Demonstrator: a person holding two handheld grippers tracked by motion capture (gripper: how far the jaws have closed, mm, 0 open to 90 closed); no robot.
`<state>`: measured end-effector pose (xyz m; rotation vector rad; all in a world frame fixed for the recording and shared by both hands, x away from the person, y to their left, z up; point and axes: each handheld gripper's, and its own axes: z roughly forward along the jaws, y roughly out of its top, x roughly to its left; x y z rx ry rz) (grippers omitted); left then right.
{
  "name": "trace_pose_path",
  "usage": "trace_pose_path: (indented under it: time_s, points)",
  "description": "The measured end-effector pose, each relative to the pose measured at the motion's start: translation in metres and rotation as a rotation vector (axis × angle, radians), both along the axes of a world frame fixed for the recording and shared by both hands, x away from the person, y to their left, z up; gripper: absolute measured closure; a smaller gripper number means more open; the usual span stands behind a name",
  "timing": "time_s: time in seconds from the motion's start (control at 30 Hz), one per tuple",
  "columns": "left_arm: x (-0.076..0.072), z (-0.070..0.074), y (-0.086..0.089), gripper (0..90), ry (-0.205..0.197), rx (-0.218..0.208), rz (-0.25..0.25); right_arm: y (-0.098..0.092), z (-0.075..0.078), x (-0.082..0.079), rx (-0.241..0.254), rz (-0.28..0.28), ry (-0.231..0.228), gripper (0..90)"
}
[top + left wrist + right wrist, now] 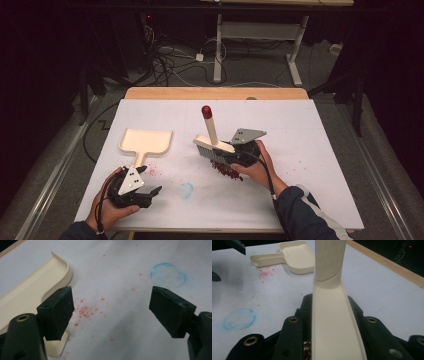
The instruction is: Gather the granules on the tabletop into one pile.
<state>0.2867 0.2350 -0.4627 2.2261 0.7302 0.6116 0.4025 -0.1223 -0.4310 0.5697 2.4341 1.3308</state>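
Note:
My right gripper (226, 151) is shut on the head of a cream hand brush (214, 144). The brush's handle with its red tip (206, 110) points away over the table. In the right gripper view the brush (329, 302) runs up between the black fingers (294, 332). Under the brush lies a small heap of dark red beans (226, 171). A cream dustpan (146, 141) lies flat at the left, its handle toward my left gripper (150, 180). That gripper (111, 312) stands open with nothing between its jaws, just right of the dustpan's handle (30, 292).
A white sheet (310, 150) covers the table, with a wooden edge (215, 93) at the far side. Red crumbs (85, 311) are scattered by the dustpan handle. A faint blue circle (186, 190) is drawn near the front middle. Table legs and cables stand on the floor beyond.

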Motion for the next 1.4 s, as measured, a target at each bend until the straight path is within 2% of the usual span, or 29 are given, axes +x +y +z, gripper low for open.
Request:
trace_pose_path:
  time_s: [0.23,0.4,0.5,0.6,0.73,0.87,0.97,1.13,1.23,1.4]
  points:
    - [0.001,0.000,-0.001,19.1,-0.004,0.009,-0.006,-0.024,0.010,-0.014,-0.039,-0.005,0.017,67.6]
    - [0.001,0.000,-0.003,19.1,-0.006,0.010,-0.010,-0.032,0.018,-0.020,-0.030,-0.021,0.003,67.6]
    - [0.001,0.000,-0.002,19.1,-0.004,0.014,-0.013,-0.034,0.024,-0.021,0.003,-0.022,-0.008,67.5]
    - [0.002,0.000,-0.002,19.1,-0.002,0.012,-0.010,-0.031,0.027,-0.023,0.021,-0.020,-0.029,67.5]
    - [0.002,0.000,-0.002,19.1,-0.004,0.007,-0.007,-0.018,0.023,-0.022,0.041,-0.014,-0.032,67.5]
    - [0.003,0.000,-0.002,19.1,-0.002,0.013,-0.010,-0.002,0.013,-0.019,0.012,0.001,-0.023,67.5]
    - [0.003,-0.001,-0.002,19.2,-0.001,0.013,-0.012,-0.001,0.007,-0.018,-0.027,0.002,-0.013,67.5]
    - [0.003,0.000,-0.003,19.2,-0.001,0.012,-0.014,-0.018,0.007,-0.023,-0.048,-0.007,0.002,67.5]
    - [0.004,0.000,-0.003,19.2,-0.003,0.012,-0.016,-0.033,0.014,-0.026,-0.020,-0.016,0.007,67.5]
    - [0.004,0.001,-0.005,19.2,-0.007,0.012,-0.021,-0.049,0.022,-0.025,0.021,-0.053,-0.019,67.5]
